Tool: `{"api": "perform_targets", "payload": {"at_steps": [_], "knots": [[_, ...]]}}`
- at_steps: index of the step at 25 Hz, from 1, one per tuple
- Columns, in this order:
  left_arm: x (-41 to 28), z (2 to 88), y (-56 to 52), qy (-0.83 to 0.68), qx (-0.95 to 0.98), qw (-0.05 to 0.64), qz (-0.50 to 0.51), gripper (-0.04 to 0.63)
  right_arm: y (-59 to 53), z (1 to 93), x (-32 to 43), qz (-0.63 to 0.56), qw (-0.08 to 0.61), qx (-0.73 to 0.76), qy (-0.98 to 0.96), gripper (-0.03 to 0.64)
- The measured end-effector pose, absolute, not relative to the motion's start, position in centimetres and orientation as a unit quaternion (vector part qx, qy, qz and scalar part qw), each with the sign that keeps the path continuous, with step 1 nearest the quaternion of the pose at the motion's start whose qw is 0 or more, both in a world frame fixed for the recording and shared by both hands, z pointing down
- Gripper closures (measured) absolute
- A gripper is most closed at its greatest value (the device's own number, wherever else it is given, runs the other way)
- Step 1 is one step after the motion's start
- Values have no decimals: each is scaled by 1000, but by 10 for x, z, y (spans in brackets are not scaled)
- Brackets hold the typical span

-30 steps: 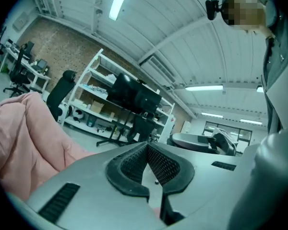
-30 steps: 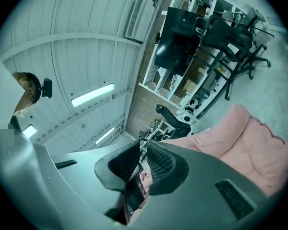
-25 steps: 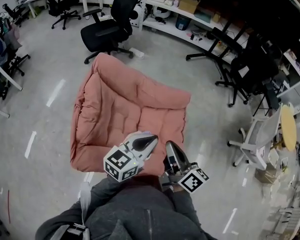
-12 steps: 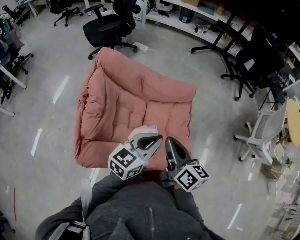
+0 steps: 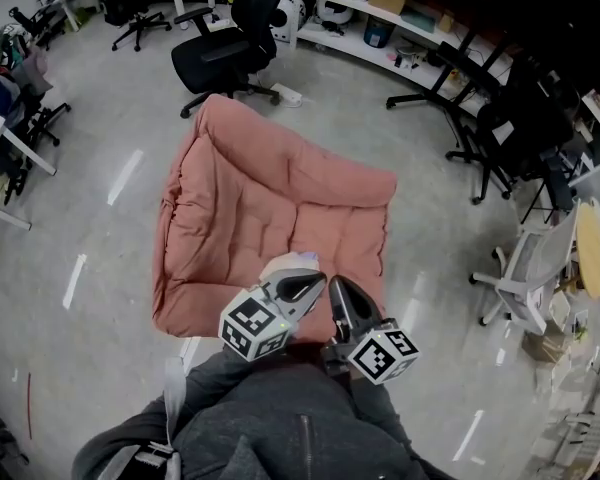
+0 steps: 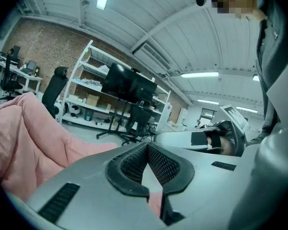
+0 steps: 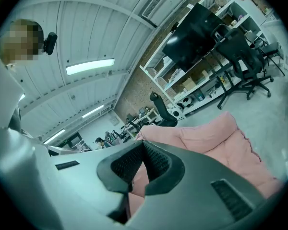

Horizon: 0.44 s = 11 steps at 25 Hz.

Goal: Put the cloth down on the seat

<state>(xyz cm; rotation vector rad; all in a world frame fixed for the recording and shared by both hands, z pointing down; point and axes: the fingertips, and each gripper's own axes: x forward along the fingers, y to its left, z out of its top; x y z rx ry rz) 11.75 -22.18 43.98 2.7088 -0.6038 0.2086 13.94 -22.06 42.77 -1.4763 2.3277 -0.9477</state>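
A pink padded floor seat (image 5: 270, 198) lies open on the grey floor, its back raised at the far side. A pale cloth (image 5: 282, 265) shows on the seat's front part, just beside my left gripper (image 5: 312, 281); I cannot tell whether they touch. My right gripper (image 5: 337, 290) is held close alongside, over the seat's front edge. In the left gripper view the left gripper (image 6: 147, 145) has its pads meeting at the tips, with the seat (image 6: 24, 133) beyond. The right gripper (image 7: 144, 143) is shut too, with nothing seen between its pads, and points over the seat (image 7: 221, 138).
A black office chair (image 5: 225, 53) stands behind the seat, with shelving (image 5: 380, 18) along the back wall. More black chairs (image 5: 510, 128) and a white chair (image 5: 525, 273) stand to the right. A desk edge (image 5: 0, 158) lies at the left.
The head view has shifted slightly, so the seat sits a little further right in the frame. Both grippers stay close together over the seat's front edge, jaws unchanged.
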Motion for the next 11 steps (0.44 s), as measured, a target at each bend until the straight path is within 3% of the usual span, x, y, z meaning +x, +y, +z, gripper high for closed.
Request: {"api": "perform_targets", "payload": {"at_steps": [11], "knots": [[126, 443, -224, -206, 957, 191, 75, 588, -222, 433, 148, -331, 107, -508, 788, 606]]}}
